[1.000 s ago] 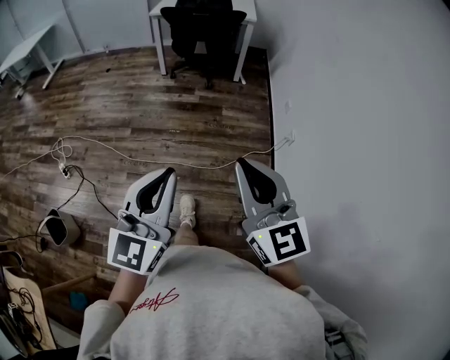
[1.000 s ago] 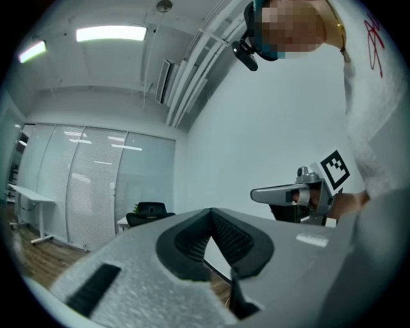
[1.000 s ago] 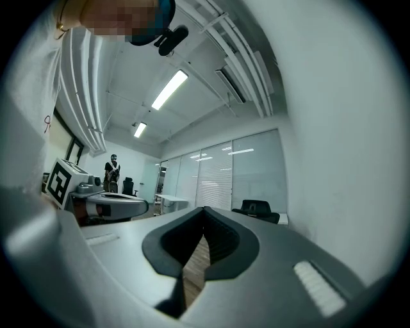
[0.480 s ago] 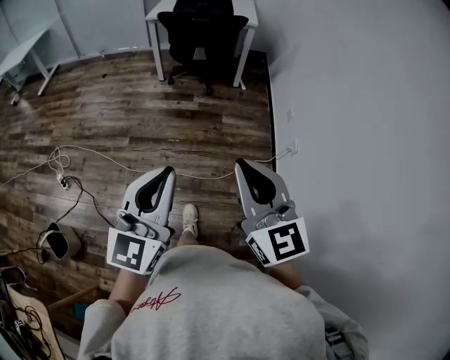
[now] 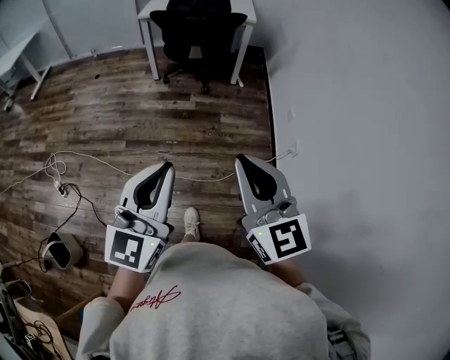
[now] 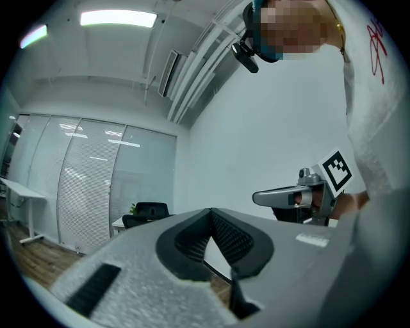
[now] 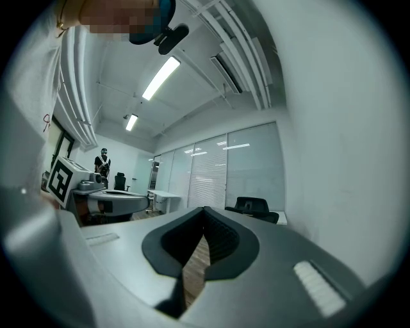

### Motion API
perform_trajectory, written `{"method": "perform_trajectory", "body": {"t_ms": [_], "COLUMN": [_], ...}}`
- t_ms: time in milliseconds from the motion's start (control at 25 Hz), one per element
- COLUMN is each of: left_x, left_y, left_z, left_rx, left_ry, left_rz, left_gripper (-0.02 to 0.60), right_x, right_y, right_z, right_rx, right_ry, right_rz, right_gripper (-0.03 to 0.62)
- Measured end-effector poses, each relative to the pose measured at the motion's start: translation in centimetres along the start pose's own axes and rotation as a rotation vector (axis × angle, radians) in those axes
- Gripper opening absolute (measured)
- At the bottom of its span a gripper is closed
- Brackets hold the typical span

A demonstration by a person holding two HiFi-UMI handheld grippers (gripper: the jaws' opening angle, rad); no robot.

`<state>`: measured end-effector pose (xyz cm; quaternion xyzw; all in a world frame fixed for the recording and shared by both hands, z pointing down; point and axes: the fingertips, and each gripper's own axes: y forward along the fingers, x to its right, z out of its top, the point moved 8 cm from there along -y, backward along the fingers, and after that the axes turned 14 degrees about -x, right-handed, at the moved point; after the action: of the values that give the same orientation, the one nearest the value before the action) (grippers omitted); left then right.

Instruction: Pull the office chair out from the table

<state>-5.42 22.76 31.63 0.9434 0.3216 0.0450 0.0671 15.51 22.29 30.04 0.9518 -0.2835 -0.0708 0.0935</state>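
The black office chair point(image 5: 195, 31) stands tucked under a white table point(image 5: 246, 14) against the far wall, at the top of the head view. It also shows small and distant as the chair point(image 6: 146, 211) in the left gripper view and the chair point(image 7: 255, 207) in the right gripper view. My left gripper point(image 5: 168, 167) and right gripper point(image 5: 240, 160) are held level side by side in front of my body, far short of the chair. Both have their jaws shut with nothing between them.
A white cable point(image 5: 105, 153) runs across the wooden floor to a wall socket point(image 5: 292, 150) on the right wall. A power strip point(image 5: 59, 186) and a small grey device point(image 5: 59, 250) lie at left. Another white desk point(image 5: 17, 60) stands at upper left. My shoe point(image 5: 190, 221) shows between the grippers.
I have walked forward: the chair and table have slid toward the top of the view, and the cable has come closer to the grippers. Both grippers stay shut and level.
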Motion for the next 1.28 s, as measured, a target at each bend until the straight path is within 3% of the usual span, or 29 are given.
{"method": "perform_trajectory", "body": {"t_ms": [800,1280], "left_x": [-10.7,-14.2], "left_y": [7.9,11.8], "left_z": [1.3,1.3], "left_rx": [0.010,0.005], "left_ry": [0.000,0.004], "left_rz": [-0.038,-0.063], "left_gripper": [-0.003,-0.004], "right_x": [3.8,6.0], "right_y": [10.9,15.1], "right_z": [2.5,2.5], "right_rx": [-0.004,-0.011], "right_ry": [0.007,0.025], "right_rz": [-0.053,-0.074], "right_gripper": [0.000,0.000]}}
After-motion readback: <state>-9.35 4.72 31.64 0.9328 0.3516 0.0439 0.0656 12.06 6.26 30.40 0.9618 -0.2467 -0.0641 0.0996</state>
